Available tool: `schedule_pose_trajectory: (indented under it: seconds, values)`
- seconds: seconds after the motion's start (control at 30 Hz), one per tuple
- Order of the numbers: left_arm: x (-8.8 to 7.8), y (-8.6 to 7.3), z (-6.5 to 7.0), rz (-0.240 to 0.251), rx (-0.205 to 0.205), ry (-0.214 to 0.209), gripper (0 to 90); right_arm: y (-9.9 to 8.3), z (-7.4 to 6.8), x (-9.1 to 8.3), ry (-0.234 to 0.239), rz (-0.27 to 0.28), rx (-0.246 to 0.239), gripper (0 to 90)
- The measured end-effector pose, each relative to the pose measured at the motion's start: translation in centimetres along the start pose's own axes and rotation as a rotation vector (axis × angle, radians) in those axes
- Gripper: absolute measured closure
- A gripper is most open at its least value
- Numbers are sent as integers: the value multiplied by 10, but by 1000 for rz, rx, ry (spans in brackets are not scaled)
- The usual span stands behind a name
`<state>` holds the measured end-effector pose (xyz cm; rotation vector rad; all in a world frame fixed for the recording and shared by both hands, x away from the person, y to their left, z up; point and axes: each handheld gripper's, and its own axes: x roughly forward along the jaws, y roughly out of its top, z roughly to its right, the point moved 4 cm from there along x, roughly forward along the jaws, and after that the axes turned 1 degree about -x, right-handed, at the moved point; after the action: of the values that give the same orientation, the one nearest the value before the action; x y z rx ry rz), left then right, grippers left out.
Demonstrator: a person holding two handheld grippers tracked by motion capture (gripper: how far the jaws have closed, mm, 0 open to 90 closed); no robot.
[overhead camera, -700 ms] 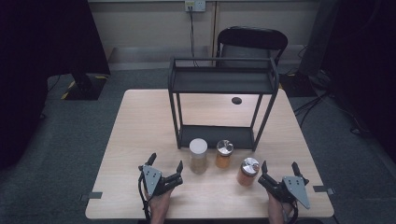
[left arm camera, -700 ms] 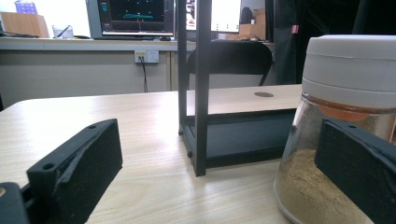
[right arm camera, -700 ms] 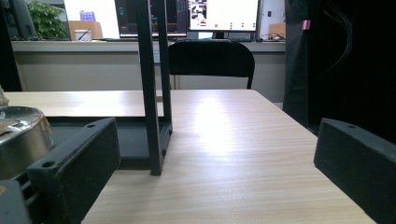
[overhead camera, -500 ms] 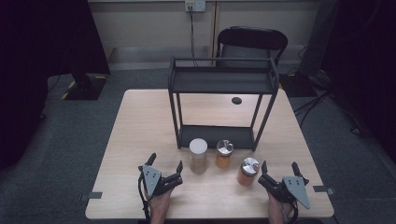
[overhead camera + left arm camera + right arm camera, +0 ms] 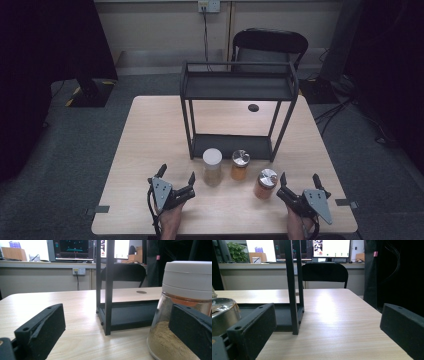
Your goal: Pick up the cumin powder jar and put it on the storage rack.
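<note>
Three spice jars stand in a loose row on the table (image 5: 150, 130) just in front of the black two-tier rack (image 5: 239, 87), the landmark here: the white-lidded jar (image 5: 212, 166) of pale powder at the rack's front left, the middle metal-lidded jar (image 5: 240, 164) right against the rack's lower shelf edge, and the right metal-lidded jar (image 5: 265, 183) a little further out toward the person. The left gripper (image 5: 176, 177) rests low on the table in front of the rack's left leg, jaws spread wide and empty, with the white-lidded jar just beside its right-hand jaw. The right gripper (image 5: 299, 183) lies in front of the rack's right leg, jaws equally wide and holding nothing, the right metal-lidded jar just off its left-hand jaw. By my judgement this is the starting step, before any pick; nothing is grasped. The next move likely calls for sliding a gripper sideways so a jar sits squarely between the jaws, closing on its body below the lid, then lifting it clear toward a shelf of the rack
</note>
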<state>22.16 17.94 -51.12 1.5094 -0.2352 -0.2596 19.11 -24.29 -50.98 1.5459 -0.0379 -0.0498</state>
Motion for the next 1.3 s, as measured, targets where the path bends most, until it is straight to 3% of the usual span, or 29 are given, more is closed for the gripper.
schedule_pose_trajectory:
  seconds: [0.2,0.4,0.77,1.03,1.3]
  values:
    - [2,2,1,-18,15,1,2,0,0,0,0,-1,2,0]
    - [4,5,-5,-33,-45,0,0,0,0,0,0,-3,4,0]
    - [2,6,-6,-34,-54,-3,0,0,0,0,-2,-2,7,0]
    - [2,9,-5,-31,-49,-19,0,0,0,0,-4,-3,9,0]
    - [0,10,-4,-23,-15,-41,0,0,0,0,-5,-2,11,0]
